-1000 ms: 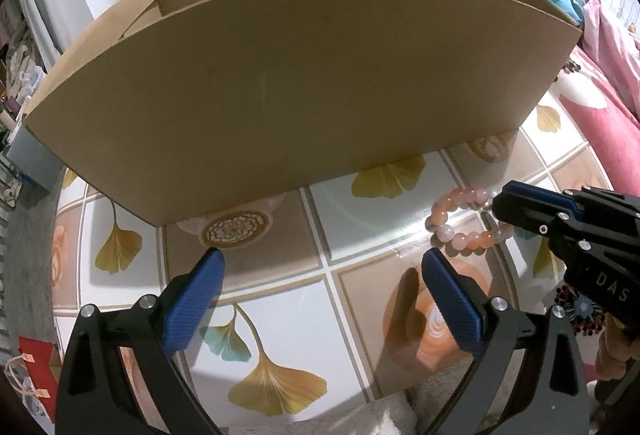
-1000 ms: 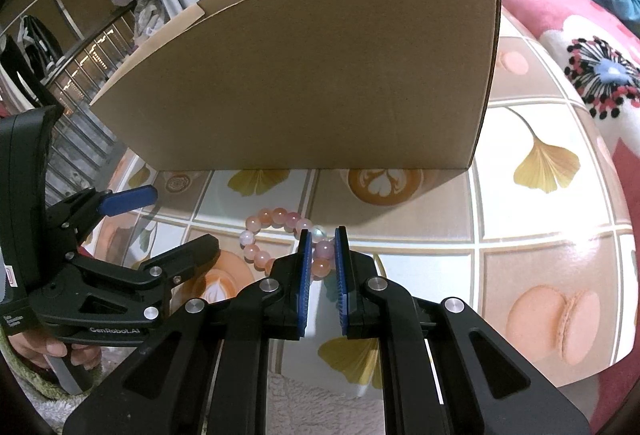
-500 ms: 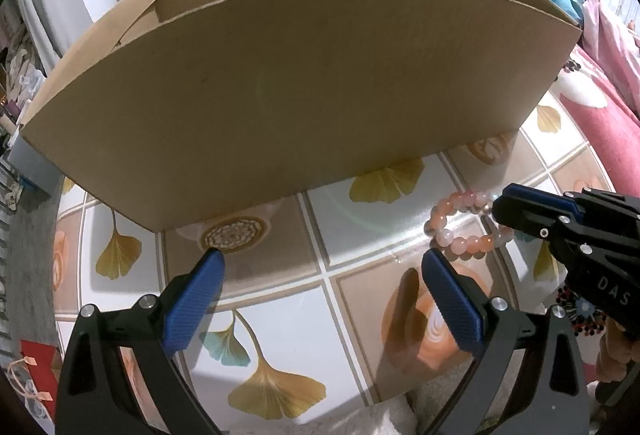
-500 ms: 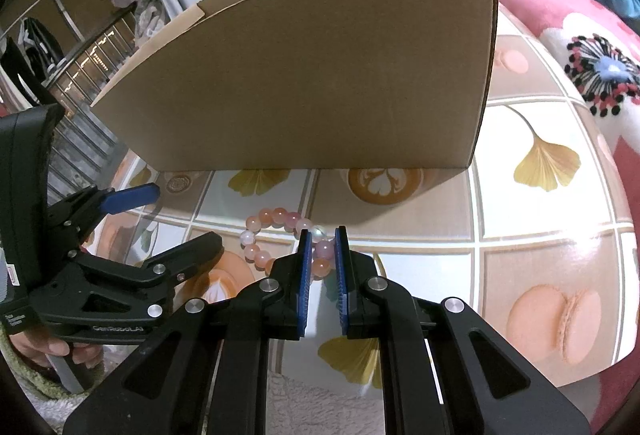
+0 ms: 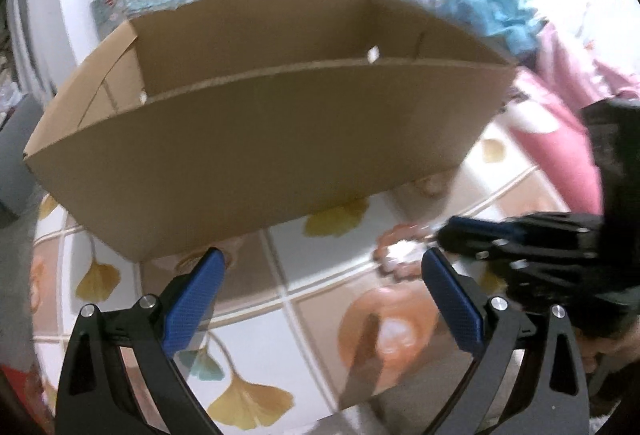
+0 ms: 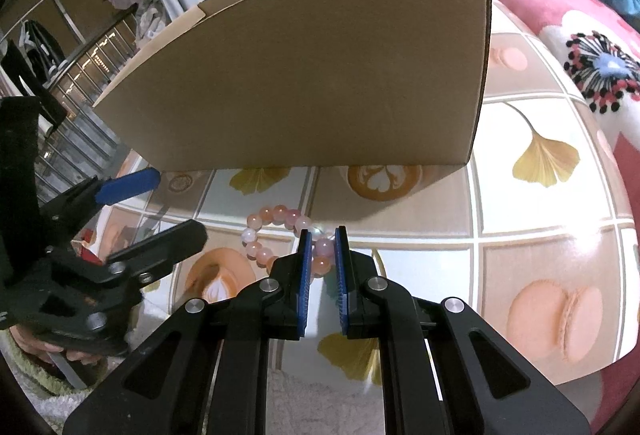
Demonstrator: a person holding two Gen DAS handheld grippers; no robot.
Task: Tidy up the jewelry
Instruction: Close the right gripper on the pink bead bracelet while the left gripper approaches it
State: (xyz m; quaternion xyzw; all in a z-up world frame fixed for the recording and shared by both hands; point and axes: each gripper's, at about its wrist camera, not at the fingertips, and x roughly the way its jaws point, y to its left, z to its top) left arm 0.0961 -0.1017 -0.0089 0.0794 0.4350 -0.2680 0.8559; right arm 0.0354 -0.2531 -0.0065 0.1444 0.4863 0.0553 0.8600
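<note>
Right hand-held gripper (image 6: 323,255) clamped on near-right beads of pink bead bracelet (image 6: 280,235), lying on table (image 6: 540,255). Cardboard box (image 6: 320,75) beyond. Left hand-held gripper (image 6: 152,207) at left, spread wide.

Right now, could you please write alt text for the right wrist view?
The right tool is shut on a pink beaded bracelet lying on a patterned tabletop, in front of an open cardboard box. The left tool stands open at left.
</note>
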